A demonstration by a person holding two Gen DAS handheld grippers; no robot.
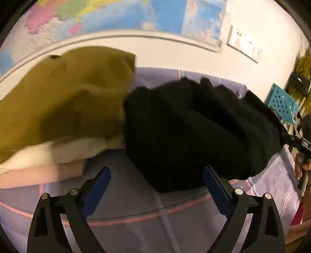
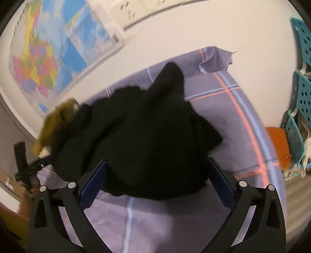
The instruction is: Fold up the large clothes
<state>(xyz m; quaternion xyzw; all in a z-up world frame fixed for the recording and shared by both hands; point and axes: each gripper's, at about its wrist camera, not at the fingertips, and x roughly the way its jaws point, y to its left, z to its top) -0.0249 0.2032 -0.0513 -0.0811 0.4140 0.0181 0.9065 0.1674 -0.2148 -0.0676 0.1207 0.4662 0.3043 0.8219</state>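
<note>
We have both tools hanging over a bed spread with a lilac checked sheet [image 2: 151,220], and a black garment [image 1: 194,132] lies on it in a loose, rumpled mound. We judge that it sits there as a heap waiting to be laid out flat, since no straight edge or tidy fold shows on it.

The left gripper [image 1: 156,186] has its fingers spread wide with nothing pinched between them. In its view the black garment's near edge sits from twelve to two o'clock of the fingertips; the right-hand blue pad [image 1: 213,186] seems to overlap the hem, though blur keeps us from saying whether it touches. The left-hand pad stands over bare sheet.

The right gripper [image 2: 158,183] is likewise splayed, holding nothing. In its view the garment fills the gap between the fingers at twelve o'clock, its near hem lying just between the two pads, with a peak of cloth rising beyond. We judge this as the better placed tool for taking an edge.

At ten o'clock of the black mound in the left view lies a mustard garment [image 1: 64,101] on top of pale folded cloth [image 1: 58,153], probably a set-aside pile. Turquoise perforated baskets [image 2: 303,93] stand at three o'clock beside the bed, and a map [image 1: 116,13] hangs on the wall behind.
</note>
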